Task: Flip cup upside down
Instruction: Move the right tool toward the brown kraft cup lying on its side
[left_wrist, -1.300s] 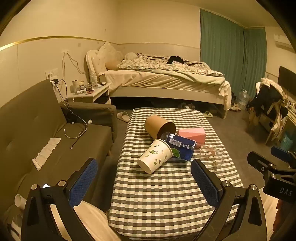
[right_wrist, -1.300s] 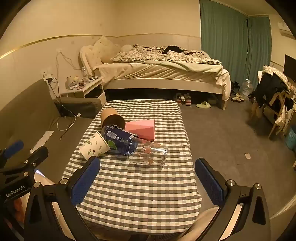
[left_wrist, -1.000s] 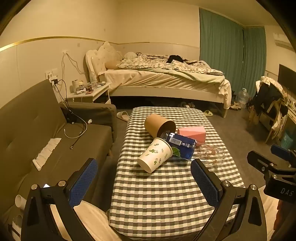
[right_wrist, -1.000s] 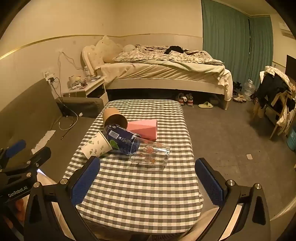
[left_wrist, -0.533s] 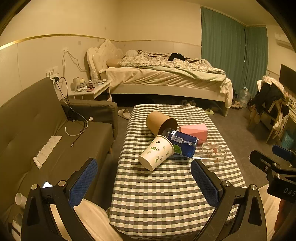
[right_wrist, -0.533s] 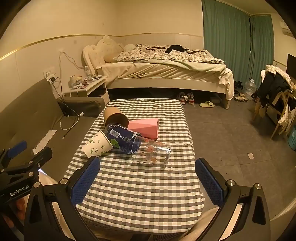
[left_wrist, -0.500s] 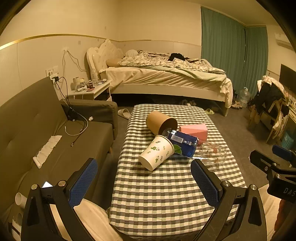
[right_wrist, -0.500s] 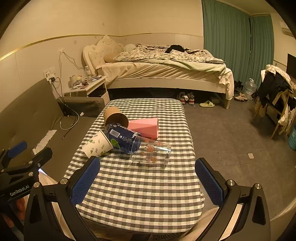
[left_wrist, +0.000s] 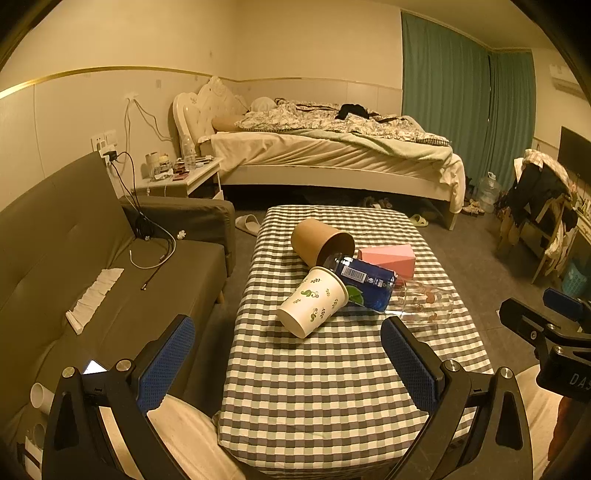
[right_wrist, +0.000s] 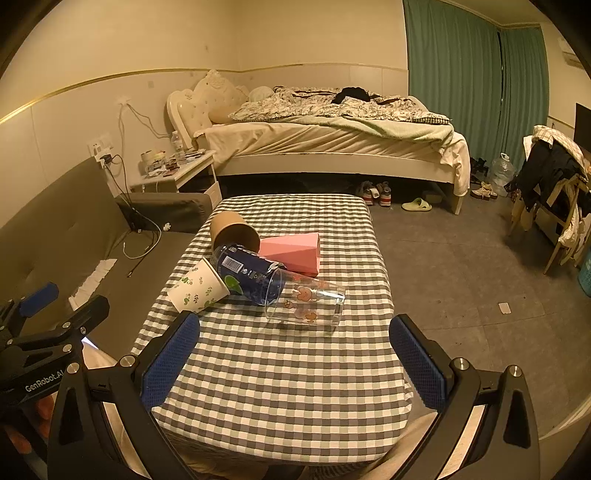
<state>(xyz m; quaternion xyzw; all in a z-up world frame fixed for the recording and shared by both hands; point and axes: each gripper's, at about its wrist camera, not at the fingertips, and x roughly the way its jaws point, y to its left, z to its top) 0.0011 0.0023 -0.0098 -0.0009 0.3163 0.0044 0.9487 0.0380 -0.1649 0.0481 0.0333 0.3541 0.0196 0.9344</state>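
Several cups lie on their sides in a cluster on the checked table (left_wrist: 332, 387) (right_wrist: 295, 376): a white leaf-print paper cup (left_wrist: 312, 302) (right_wrist: 197, 288), a brown paper cup (left_wrist: 319, 240) (right_wrist: 232, 230), a blue cup (left_wrist: 365, 284) (right_wrist: 247, 273), a clear glass with cartoon prints (left_wrist: 424, 302) (right_wrist: 306, 299) and a pink faceted cup (left_wrist: 388, 256) (right_wrist: 293, 253). My left gripper (left_wrist: 288, 362) is open and empty, short of the white cup. My right gripper (right_wrist: 293, 354) is open and empty, short of the glass.
A grey sofa (left_wrist: 74, 258) with cables and a tissue runs along the table's left. A bed (left_wrist: 332, 155), a nightstand (left_wrist: 184, 177) and green curtains stand behind. A chair with clothes (left_wrist: 535, 206) stands at the right. Slippers lie on the floor.
Both grippers have drifted slightly, with the table and cups shifting a little in view. The cups have not moved and both grippers stay open.
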